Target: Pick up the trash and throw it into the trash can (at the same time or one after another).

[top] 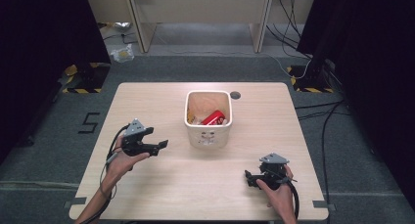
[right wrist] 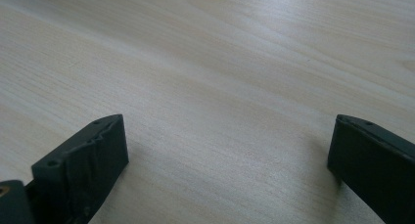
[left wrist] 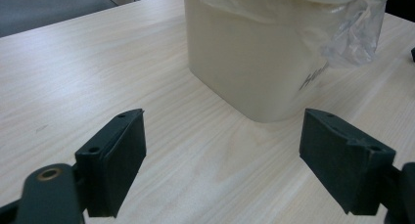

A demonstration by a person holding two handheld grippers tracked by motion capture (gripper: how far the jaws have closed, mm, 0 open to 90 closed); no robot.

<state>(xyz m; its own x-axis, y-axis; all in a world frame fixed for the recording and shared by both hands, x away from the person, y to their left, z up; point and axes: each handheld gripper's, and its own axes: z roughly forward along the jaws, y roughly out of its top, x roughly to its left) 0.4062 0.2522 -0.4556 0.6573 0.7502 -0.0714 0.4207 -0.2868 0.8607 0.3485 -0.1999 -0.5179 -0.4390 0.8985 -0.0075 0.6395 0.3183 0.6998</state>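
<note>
2 tools, left (top: 164,145) and right (top: 248,177), both released, bare table (top: 195,175) between, bin (top: 208,136) beyond.

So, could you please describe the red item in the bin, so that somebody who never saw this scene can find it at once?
Start from the pale wooden table and find the cream bin with a clear liner, standing near its middle. Look down into the open top: the red item lies against the near right wall. It is the one bright red piece, while the scraps beside it are pale and yellowish.
</note>
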